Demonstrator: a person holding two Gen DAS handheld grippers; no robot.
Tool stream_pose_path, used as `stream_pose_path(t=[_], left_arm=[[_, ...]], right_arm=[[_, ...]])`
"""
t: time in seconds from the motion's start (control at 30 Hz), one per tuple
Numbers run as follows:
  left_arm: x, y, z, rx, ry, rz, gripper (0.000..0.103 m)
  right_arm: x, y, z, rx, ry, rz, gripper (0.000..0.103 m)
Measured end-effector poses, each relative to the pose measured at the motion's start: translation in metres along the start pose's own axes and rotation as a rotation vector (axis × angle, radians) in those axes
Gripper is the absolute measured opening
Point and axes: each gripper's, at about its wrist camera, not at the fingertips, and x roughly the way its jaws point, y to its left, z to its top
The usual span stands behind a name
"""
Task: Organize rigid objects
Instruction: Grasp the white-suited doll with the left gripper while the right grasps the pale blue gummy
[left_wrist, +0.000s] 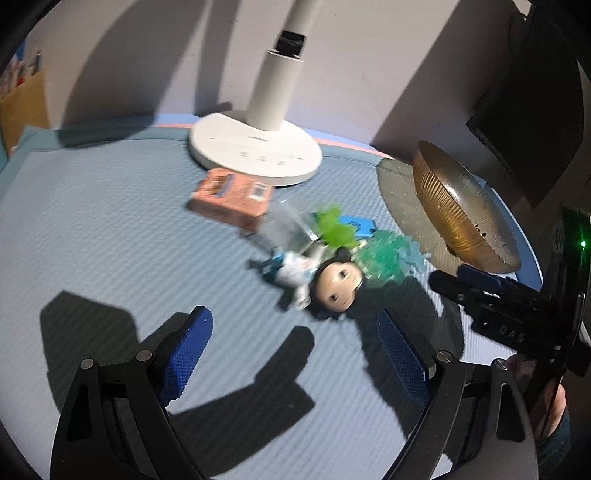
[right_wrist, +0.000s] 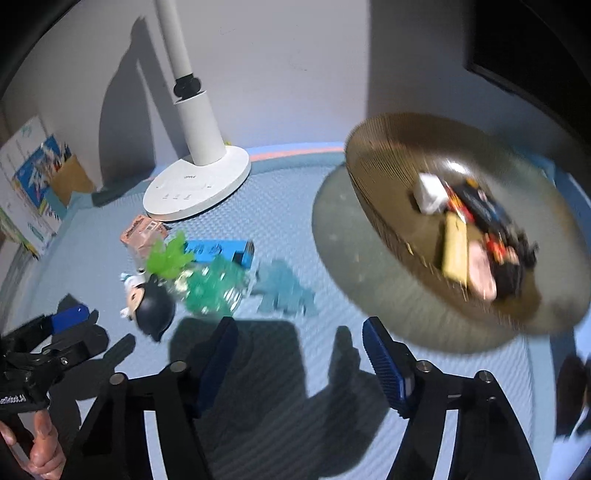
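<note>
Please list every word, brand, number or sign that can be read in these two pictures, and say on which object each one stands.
Lamp base: a small brand word, too blurred to read.
Orange box: printed label, too blurred.
Blue box: dark marks, unreadable.
Right tool: embossed letters on its body, only partly legible.
Left tool: white lettering cut off at the picture edge.

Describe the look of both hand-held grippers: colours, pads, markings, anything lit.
Both match: black plastic frames with silver bolt heads and two fingers faced in blue knurled pads. The left hand-held gripper shows its pads clearly. The right hand-held gripper carries embossed lettering on its body, too blurred to read, and a green light behind it in the left view. A bare hand grips the left handle.
</note>
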Motion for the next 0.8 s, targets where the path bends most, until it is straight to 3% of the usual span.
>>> stream_pose_path(t=[0.17, 0.23, 0.37, 0.4, 0.43, 0.47, 0.67, 0.8], left_arm=[[0.021, -0.004, 0.009, -0.042, 0.014, 0.014, 0.088], [0.028, -0.005, 0.012, -0.044, 0.016, 0.025, 0.081], [0.033, -0.011, 0.015, 0.000, -0.006, 0.031, 0.072], [0.032, -0.012, 0.014, 0.013, -0.011, 0.035, 0.072], [0.031, -0.013, 0.013, 0.026, -0.017, 0.034, 0.071], [0.030, -0.013, 0.012, 0.036, -0.020, 0.030, 0.071], [0.004, -0.010, -0.006, 0.100, -0.030, 0.003, 0.071], [-0.028, -0.005, -0.028, 0.169, -0.047, -0.018, 0.071]], right_arm=[[0.022, 0.001, 0.012, -0.081, 0.000, 0.017, 0.066], [0.029, 0.000, 0.014, -0.091, 0.006, 0.022, 0.060], [0.044, -0.003, 0.014, -0.085, 0.017, 0.052, 0.059], [0.043, -0.002, 0.014, -0.090, 0.009, 0.055, 0.052], [0.042, -0.001, 0.013, -0.094, 0.005, 0.063, 0.037], [0.040, 0.000, 0.013, -0.099, 0.004, 0.080, 0.032], [0.015, 0.004, -0.001, -0.072, -0.015, 0.129, 0.032], [-0.024, 0.007, -0.024, -0.016, -0.045, 0.195, 0.032]])
